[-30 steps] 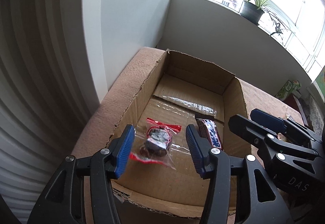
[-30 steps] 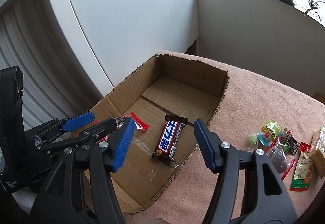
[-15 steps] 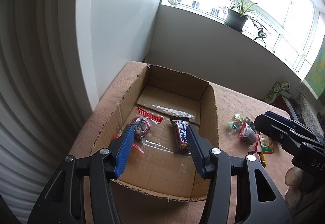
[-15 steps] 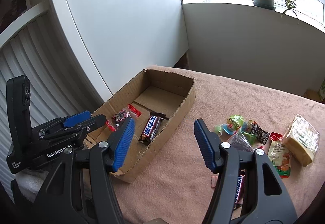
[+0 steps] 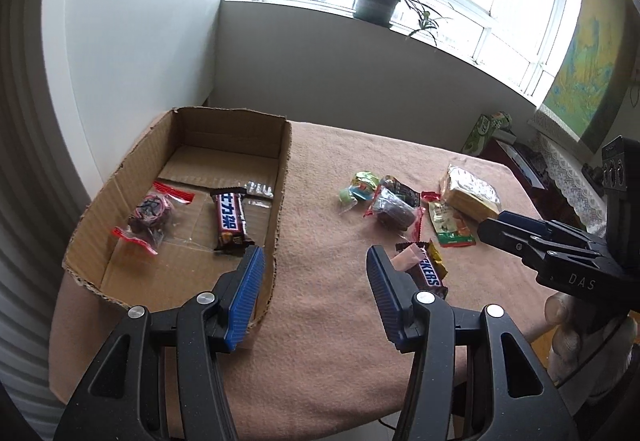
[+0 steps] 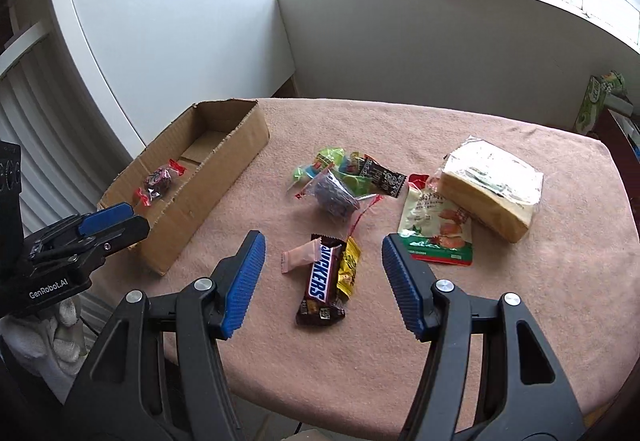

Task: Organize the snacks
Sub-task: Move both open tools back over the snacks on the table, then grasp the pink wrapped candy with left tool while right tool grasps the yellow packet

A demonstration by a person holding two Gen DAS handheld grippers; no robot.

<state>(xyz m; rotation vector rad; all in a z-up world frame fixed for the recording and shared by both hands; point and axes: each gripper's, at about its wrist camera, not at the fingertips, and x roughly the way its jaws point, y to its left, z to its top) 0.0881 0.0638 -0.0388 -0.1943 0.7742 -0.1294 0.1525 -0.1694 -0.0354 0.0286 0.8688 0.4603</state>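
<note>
The worktop (image 6: 520, 301) wears a plain salmon-pink cloth. The box (image 6: 224, 165) is bare brown cardboard. The chocolate bar (image 6: 322, 283) is dark brown with blue-and-white lettering, beside a yellow wrapper (image 6: 349, 273) and a pale pink one (image 6: 298, 260). The pouch (image 6: 436, 229) is cream with a green and red base. Both the left gripper (image 5: 314, 299) and right gripper (image 6: 322, 283) are black with ribbed blue pads.

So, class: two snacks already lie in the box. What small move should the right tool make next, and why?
Probably lower the right tool, which is open, onto the Snickers bar. The bar lies loose on the table between its fingers, outside the cardboard box.
</note>
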